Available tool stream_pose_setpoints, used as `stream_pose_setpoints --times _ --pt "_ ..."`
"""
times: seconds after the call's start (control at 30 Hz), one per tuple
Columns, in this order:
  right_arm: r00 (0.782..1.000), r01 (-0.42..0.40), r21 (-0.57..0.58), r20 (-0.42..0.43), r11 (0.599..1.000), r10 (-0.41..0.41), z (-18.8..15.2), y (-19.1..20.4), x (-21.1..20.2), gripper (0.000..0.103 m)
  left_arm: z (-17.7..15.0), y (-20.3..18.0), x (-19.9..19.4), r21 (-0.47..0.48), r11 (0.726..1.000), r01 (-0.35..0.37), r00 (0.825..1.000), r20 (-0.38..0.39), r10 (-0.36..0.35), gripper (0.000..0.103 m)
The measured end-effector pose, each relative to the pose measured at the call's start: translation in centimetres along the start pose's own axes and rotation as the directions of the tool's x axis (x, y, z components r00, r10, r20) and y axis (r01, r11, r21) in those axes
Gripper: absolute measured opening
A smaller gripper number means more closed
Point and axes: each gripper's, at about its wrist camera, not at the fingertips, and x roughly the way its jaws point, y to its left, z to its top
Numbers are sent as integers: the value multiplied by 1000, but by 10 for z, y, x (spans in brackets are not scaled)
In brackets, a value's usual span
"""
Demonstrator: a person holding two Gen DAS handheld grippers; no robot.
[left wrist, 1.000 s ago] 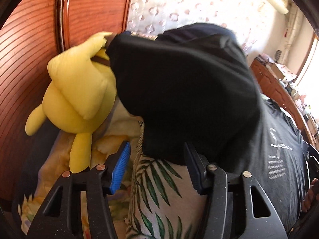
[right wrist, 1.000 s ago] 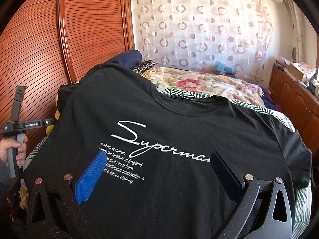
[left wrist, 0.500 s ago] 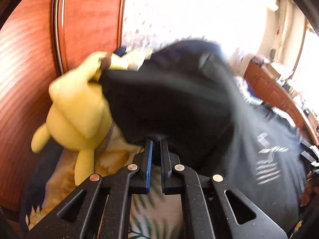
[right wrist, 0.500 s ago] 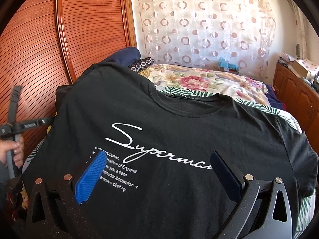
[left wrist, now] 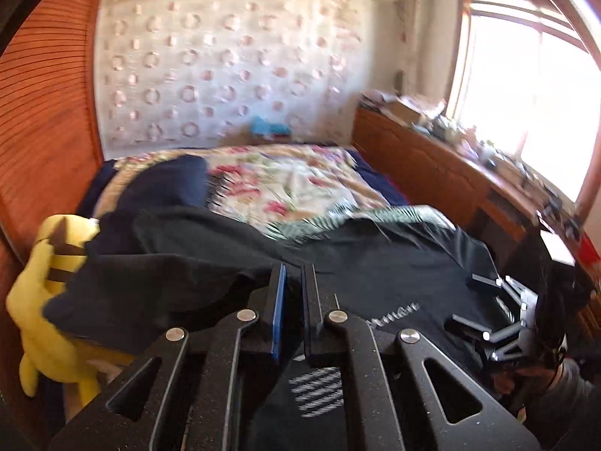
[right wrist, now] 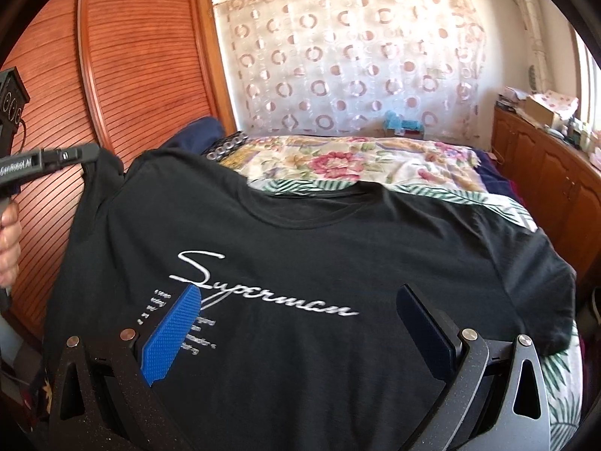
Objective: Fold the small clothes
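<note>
1. The black T-shirt [right wrist: 319, 263] lies spread on the bed [right wrist: 375, 165], collar toward 12 o'clock, long axis 6 to 12.
2. The left gripper [left wrist: 293, 274] has its jaws pressed together, pinching the sleeve at 9 o'clock.
3. The right gripper [right wrist: 296, 300] has its jaws spread, holding nothing.

The left gripper [left wrist: 293, 278] points downward, its jaws closed to a narrow slit, pinching a fold of black cloth. A hand [right wrist: 9, 240] grips its handle at the left edge of the right wrist view. The right gripper [right wrist: 296, 323] points downward with jaws spread wide, nothing between them.
</note>
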Motion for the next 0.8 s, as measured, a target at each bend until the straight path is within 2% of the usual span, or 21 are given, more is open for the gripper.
stream_pose_setpoints --times 0.07,0.1,0.13,0.2,0.3,0.33,0.37,0.4,0.5,0.6,0.8 --pt "1000 10 13 -3 1000 -10 -1 0 -2 103 -5 -4 5 13 1000 9 1000 -21 -8 11" --pt "1000 14 19 -6 1000 -14 -2 1 -2 103 -9 -4 6 16 1000 -2 1000 -25 2 20" --pt "1000 19 23 -8 1000 -18 -5 1 -3 103 -10 -8 2 16 1000 -10 1000 -20 11 25" --pt "1000 23 23 -16 999 -23 -4 4 -1 103 -14 0 -6 4 1000 -20 1000 -7 20 42" --pt "999 17 13 -31 1000 -16 -2 13 2 103 -17 11 -15 -19 999 -43 999 -3 43 46" --pt "999 12 6 -33 1000 -12 -1 18 3 103 -19 12 -14 -23 998 -54 999 -5 54 51" --pt "999 6 1 -35 1000 -6 2 19 4 103 -22 20 -15 -31 997 -69 998 -10 69 71" --pt "999 -6 -8 -40 1000 6 4 27 6 103 -27 28 -19 -44 996 -81 997 -6 81 82" --pt "998 -43 -44 -46 998 41 14 46 12 101 -37 47 -21 -73 992 -104 995 -18 103 82" --pt "994 -94 -93 -57 991 89 23 73 20 98 -46 65 -27 -97 980 -173 985 -12 172 82" --pt "974 -218 -167 -102 962 203 46 138 51 81 -58 104 -47 -160 957 -241 969 9 246 82"
